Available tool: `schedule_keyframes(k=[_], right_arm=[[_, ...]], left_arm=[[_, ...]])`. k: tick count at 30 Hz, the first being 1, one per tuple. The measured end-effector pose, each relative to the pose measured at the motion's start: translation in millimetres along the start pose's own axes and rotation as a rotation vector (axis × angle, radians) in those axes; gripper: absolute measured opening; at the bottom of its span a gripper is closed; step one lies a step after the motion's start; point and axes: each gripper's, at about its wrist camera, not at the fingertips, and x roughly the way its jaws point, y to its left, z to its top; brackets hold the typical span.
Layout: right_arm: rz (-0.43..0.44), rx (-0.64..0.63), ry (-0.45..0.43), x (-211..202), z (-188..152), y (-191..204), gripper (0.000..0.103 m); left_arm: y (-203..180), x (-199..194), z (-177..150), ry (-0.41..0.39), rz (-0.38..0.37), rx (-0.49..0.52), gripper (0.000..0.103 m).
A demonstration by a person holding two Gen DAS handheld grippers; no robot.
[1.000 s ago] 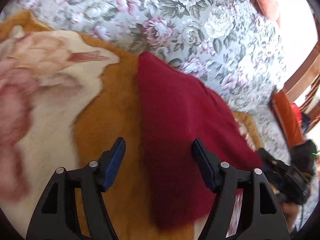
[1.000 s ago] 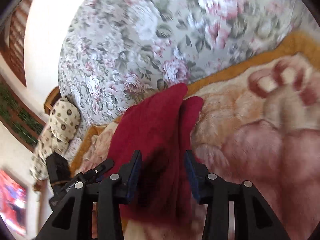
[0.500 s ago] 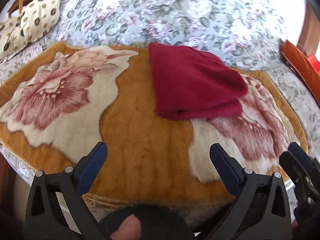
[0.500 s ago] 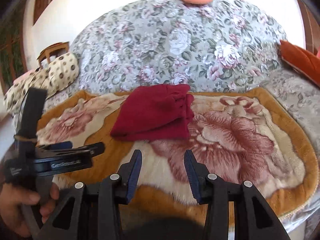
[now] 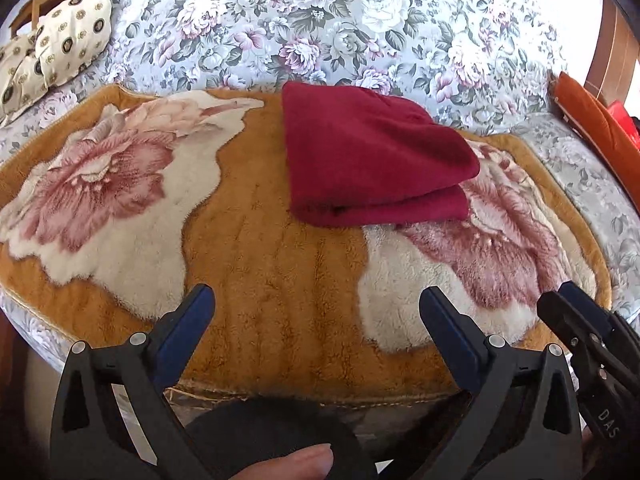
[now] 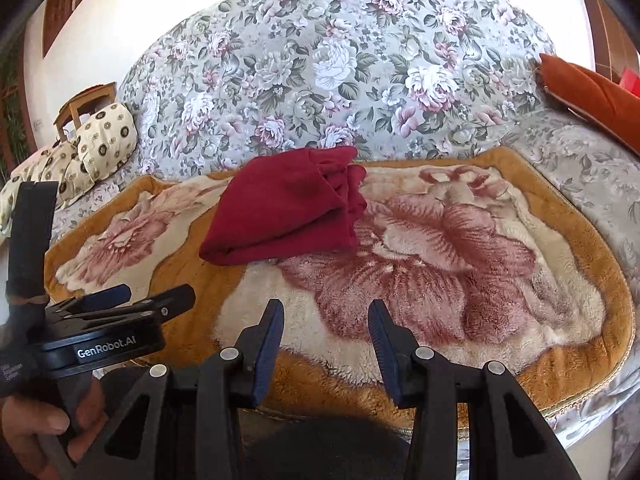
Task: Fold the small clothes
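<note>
A dark red garment [image 5: 372,156] lies folded in a thick rectangle on the tan floral blanket [image 5: 272,264]; it also shows in the right wrist view [image 6: 284,212]. My left gripper [image 5: 316,308] is open wide and empty, held back near the blanket's front edge, well short of the garment. My right gripper [image 6: 326,320] is open and empty, also near the front edge, apart from the garment. The right gripper's tips show at the lower right of the left wrist view [image 5: 576,308], and the left gripper shows at the left of the right wrist view [image 6: 120,304].
A grey floral sofa back [image 6: 340,72] rises behind the blanket. A cream patterned cushion [image 5: 68,44] lies at the far left, an orange cushion [image 6: 588,92] at the far right. A wooden chair [image 6: 84,104] stands beyond the left end.
Both grippers have pulled back from the red garment toward the blanket's front edge. The left gripper has opened wider. The garment lies folded and still.
</note>
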Motion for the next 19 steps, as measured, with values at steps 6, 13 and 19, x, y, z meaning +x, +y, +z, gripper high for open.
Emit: schedule_keyframes(k=[6, 13, 19], right_arm=[[-0.03, -0.04, -0.016, -2.4, -0.3, 7.9, 0.042], [-0.025, -0.037, -0.009, -1.6, 0.1, 7.6, 0.042], [-0.026, -0.038, -0.007, -1.1, -0.2, 8.3, 0.042]], left_arm=[[-6.4, 2.0, -2.7, 0.007, 0.006, 0.031, 0.102], [-3.7, 3.6, -2.9, 0.015, -0.004, 0.022, 0.102], [-6.6, 1.8, -3.3, -0.003, -0.013, 0.03, 0.102]])
